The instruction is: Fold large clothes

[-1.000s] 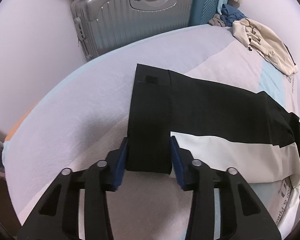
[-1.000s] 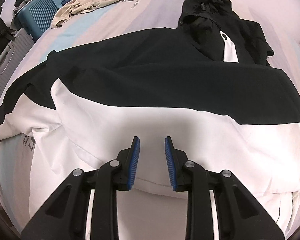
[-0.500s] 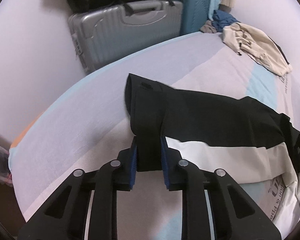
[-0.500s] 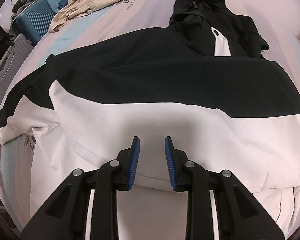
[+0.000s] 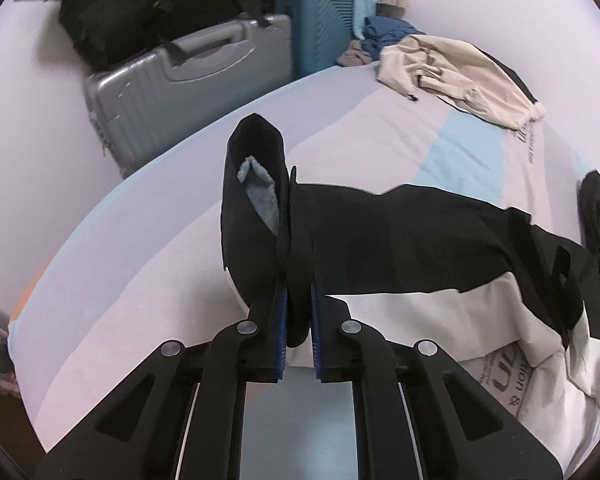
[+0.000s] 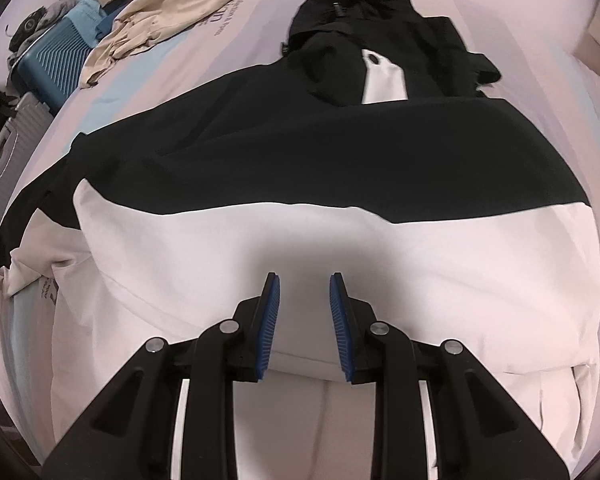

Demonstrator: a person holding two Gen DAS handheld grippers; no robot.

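Observation:
A large black and white hooded jacket [image 6: 324, 200] lies spread on the bed, hood [image 6: 364, 12] at the far side. Its long black sleeve [image 5: 420, 248] stretches out to the left. My left gripper [image 5: 299, 312] is shut on the black sleeve cuff [image 5: 256, 208] and holds it lifted off the sheet, the cuff opening showing a grey lining. My right gripper [image 6: 305, 304] is open and empty, hovering just over the white lower part of the jacket near its hem.
A beige garment [image 5: 456, 76] lies at the far end of the bed [image 5: 148, 264]. A grey hard suitcase [image 5: 188, 88], a teal suitcase [image 5: 324, 16] and a black bag [image 5: 140, 4] stand beside the bed on the left. The bed's edge curves close to the left of the cuff.
My left gripper closed on the sleeve cuff and raised it from the sheet, so the cuff now stands up. My right gripper stayed open and moved slightly forward over the jacket.

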